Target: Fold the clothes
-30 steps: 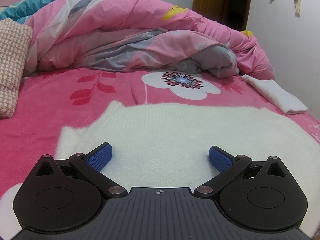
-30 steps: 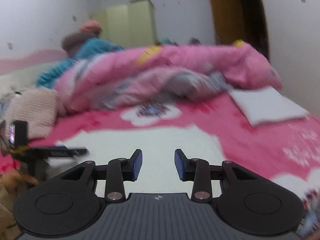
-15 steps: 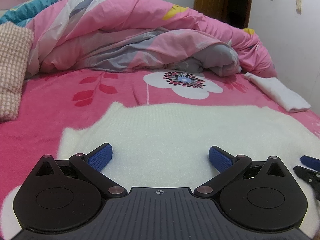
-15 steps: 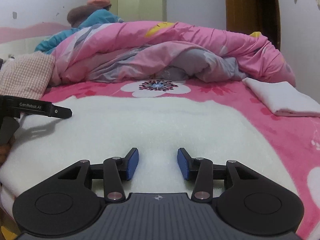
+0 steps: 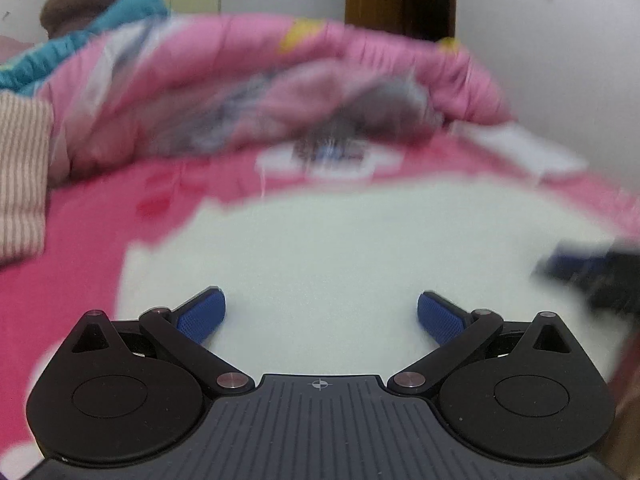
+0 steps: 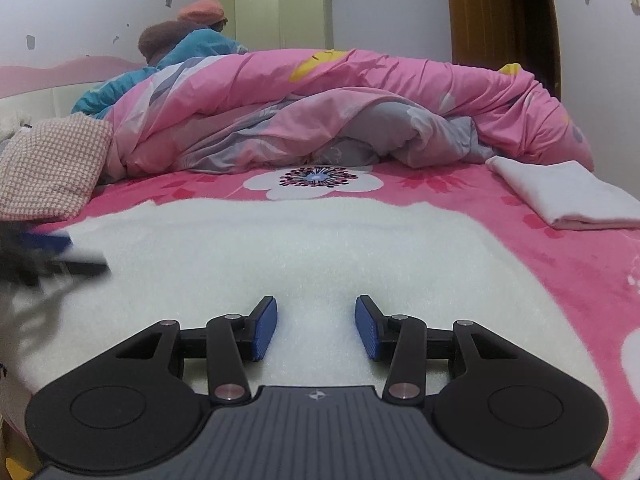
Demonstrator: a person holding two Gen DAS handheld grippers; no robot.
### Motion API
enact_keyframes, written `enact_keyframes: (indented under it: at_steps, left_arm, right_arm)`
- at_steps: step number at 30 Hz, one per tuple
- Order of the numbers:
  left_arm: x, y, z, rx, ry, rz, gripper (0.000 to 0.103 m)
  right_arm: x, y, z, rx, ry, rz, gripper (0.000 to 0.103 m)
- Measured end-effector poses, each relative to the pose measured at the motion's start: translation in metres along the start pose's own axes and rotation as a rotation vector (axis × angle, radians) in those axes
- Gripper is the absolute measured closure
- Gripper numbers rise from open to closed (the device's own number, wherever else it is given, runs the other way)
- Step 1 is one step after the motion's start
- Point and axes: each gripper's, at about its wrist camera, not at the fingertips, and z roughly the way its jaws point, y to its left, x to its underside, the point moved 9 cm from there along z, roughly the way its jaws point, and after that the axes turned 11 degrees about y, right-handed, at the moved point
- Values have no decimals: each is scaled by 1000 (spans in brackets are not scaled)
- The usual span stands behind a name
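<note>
A white fluffy garment (image 5: 340, 248) (image 6: 304, 248) lies spread flat on the pink flowered bedspread (image 6: 552, 264). My left gripper (image 5: 320, 314) hovers low over the garment's near left part, jaws wide open with nothing between them; this view is blurred by motion. My right gripper (image 6: 317, 330) sits low over the garment's near edge, open to a medium gap, with only flat cloth showing between the blue pads (image 6: 264, 332). Each gripper shows as a dark blur at the edge of the other's view, the right gripper (image 5: 592, 276) and the left gripper (image 6: 52, 254).
A bunched pink and grey quilt (image 6: 340, 112) fills the back of the bed. A folded white cloth (image 6: 560, 196) lies at the right, near the wall. A checked pink pillow (image 6: 48, 168) sits at the left. A teal jacket (image 6: 192, 48), wardrobe and brown door stand behind.
The right gripper came down to the white garment and its jaws widened slightly, then held still. The left gripper shifted sideways toward the right gripper, blurring its view; its jaws stayed wide.
</note>
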Motion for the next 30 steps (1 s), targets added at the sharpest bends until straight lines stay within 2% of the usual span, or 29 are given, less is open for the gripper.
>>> enact_keyframes:
  at_steps: [1,7,13,14,16,17,19,22,24,27,29,30]
  left_arm:
    - [2,1,-1,10,-31,-3,0]
    - [1,4,-2,16,-32,-7,0]
    - [2,3,-3,16,-39,-10,0]
    - [3,3,-3,16,-39,-10,0]
    - [2,2,-3,16,-39,-10,0]
    - [2,2,-3,15,-37,-9,0]
    - [2,2,-2,14,-34,-8,0]
    - [-4,5,-9,11,-24,-21,0]
    - [-11,7,-21,-9,-34,-34,0]
    - [-22,12,-42,-55,-101,-16,0]
    - [-19,24,-36,-88,-65,-43,0]
    - [-12,32,-26,-100,-19,-74,0]
  right_arm:
    - [0,0,0,2,1,0,57]
    - [-17,7,-7,64,74,41,57]
    - [-48,51,-37,-20,-77,-36,57]
    - [-45,54,-32,-26,-68,-45,57]
    - [-26,55,0,-33,32,-40,56]
    - [-14,54,13,-40,56,-39,53]
    - [-5,52,17,-61,-23,-44,53]
    - [-12,54,15,-50,20,-32,53]
    - [-9,54,15,-49,9,-46,53]
    - [-8,54,14,-52,-2,-43,53]
    - [-8,54,15,-48,-4,-46,53]
    - [-9,54,16,-48,-5,-46,53]
